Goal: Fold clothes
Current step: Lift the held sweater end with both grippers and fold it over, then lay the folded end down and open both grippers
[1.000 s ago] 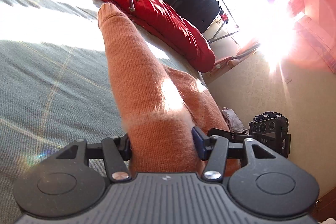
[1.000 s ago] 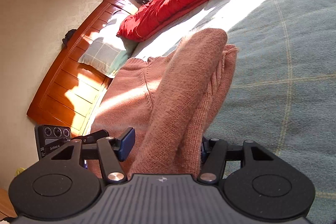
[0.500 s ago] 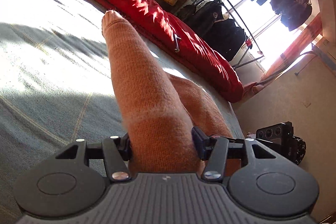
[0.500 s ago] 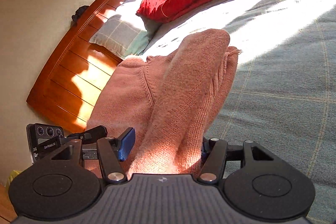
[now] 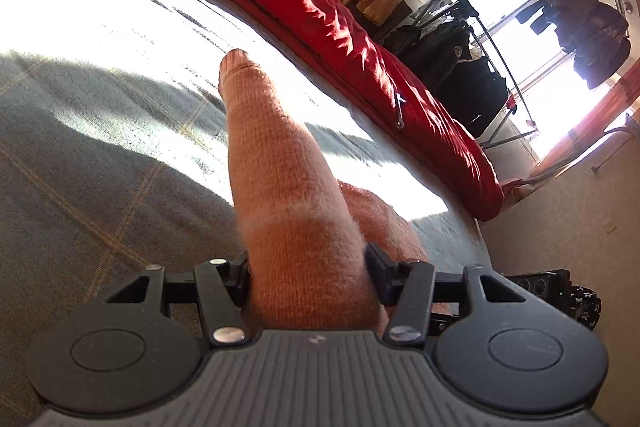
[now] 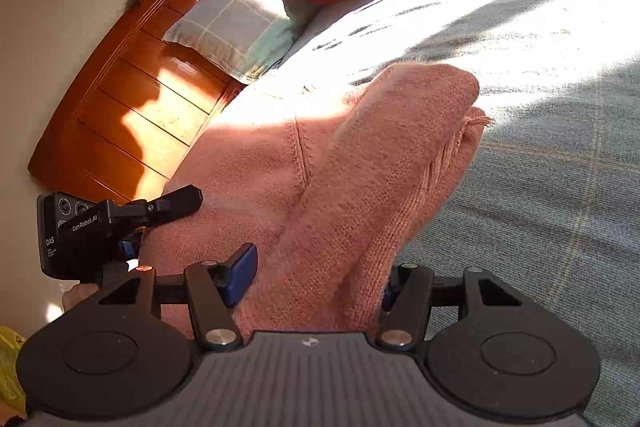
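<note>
Change: both claws are carrying the sweater across; the window is sliding toward upper right.
Left claw [image 5: 307, 269]: gripping the sweater [image 5: 280, 179] sleeve.
Right claw [image 6: 316, 275]: gripping bunched sweater.
Room: open bed [image 6: 540, 167] lying at right.

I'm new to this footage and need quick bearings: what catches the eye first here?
A salmon knit sweater fills the foreground on the grey-green bed cover, gripped by the left gripper and right gripper. Behind it, a bright red duvet lies along the bed's far edge.

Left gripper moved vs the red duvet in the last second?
Yes. In the left wrist view the left gripper, shut on the pink sweater, has swung so the red duvet slid rightward and the window came into frame; the sweater travels with it.
</note>
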A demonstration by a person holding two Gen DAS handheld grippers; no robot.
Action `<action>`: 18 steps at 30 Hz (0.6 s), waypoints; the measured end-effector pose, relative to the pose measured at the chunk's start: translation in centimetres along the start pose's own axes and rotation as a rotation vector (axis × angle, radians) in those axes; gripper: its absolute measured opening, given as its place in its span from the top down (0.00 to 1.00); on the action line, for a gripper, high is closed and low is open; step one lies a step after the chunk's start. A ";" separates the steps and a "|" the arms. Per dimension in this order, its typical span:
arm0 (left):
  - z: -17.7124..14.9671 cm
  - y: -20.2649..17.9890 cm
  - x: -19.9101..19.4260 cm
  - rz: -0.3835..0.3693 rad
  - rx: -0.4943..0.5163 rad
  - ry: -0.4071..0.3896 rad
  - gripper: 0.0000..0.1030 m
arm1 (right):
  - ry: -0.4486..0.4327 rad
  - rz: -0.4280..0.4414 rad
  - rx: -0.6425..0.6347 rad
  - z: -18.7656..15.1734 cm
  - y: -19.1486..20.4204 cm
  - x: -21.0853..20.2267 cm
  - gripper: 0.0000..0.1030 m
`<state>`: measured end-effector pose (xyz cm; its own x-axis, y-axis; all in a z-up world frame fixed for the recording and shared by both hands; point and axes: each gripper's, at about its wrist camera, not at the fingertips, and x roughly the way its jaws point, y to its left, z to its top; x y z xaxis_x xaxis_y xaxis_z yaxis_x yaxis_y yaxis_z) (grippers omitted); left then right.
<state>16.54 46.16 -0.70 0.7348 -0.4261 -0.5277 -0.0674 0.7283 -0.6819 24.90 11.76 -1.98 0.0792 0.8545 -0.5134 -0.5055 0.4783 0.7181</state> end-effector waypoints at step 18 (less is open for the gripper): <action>-0.2 7.8 0.2 0.039 -0.102 -0.035 0.46 | 0.083 -0.021 0.023 -1.1 -0.4 3.8 0.28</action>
<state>16.05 51.66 -6.27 0.7531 -0.3781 -0.5385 -0.1639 0.6849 -0.7100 24.42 14.58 -4.69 0.0174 0.8250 -0.5648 -0.4846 0.5011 0.7170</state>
